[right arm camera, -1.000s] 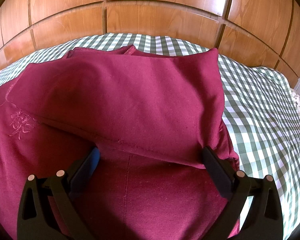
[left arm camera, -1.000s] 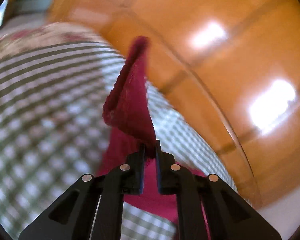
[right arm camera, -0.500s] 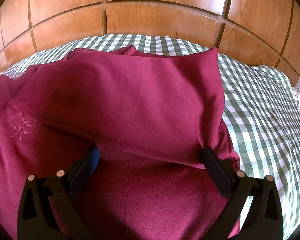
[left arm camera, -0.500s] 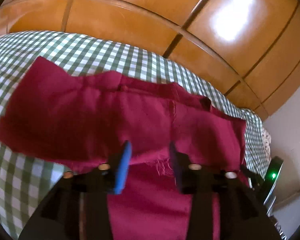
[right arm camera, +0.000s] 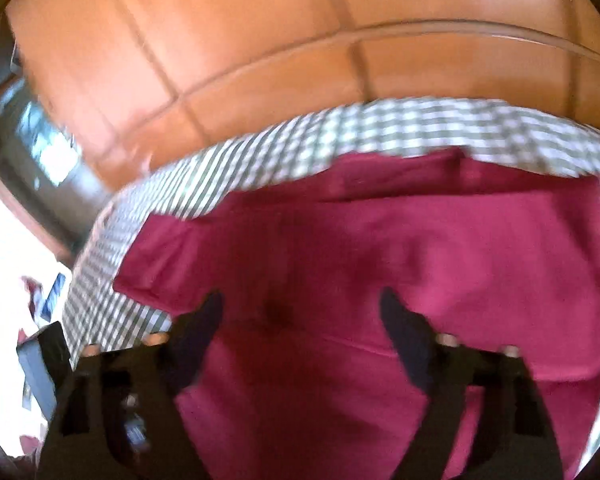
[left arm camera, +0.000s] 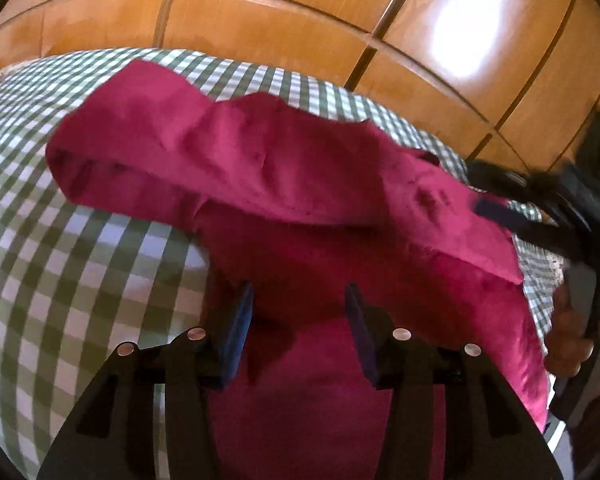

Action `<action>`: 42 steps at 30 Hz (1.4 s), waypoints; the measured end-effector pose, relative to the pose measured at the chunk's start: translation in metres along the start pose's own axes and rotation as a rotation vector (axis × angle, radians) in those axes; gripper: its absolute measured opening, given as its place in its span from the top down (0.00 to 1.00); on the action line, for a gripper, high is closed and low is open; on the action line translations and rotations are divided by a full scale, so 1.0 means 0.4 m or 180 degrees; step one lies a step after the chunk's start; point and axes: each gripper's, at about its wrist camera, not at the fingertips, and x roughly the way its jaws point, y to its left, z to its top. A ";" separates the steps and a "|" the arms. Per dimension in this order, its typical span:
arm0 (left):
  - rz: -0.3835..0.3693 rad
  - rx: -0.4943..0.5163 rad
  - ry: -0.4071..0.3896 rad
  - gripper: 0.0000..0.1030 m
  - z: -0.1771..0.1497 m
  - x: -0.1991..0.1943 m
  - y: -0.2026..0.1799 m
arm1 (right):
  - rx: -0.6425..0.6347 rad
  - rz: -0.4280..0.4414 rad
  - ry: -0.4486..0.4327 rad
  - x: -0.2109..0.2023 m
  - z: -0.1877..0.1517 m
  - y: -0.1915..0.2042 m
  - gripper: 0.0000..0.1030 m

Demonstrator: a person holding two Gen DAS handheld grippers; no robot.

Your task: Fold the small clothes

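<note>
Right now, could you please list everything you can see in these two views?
garment: one, dark red, lying partly folded on the bed.
bed cover: one, green and white check, under the garment.
wooden panels: several, orange-brown, behind the bed.
left gripper: one, black, jaws apart over the garment's near edge, holding nothing.
right gripper: one, black, blurred, jaws apart above the garment, just been closing.
hand: one, on the right gripper's handle.
</note>
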 end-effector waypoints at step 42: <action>0.0815 -0.0333 0.0374 0.55 0.063 0.028 0.064 | 0.1466 -0.0718 -0.0429 -0.163 -0.080 -0.482 0.89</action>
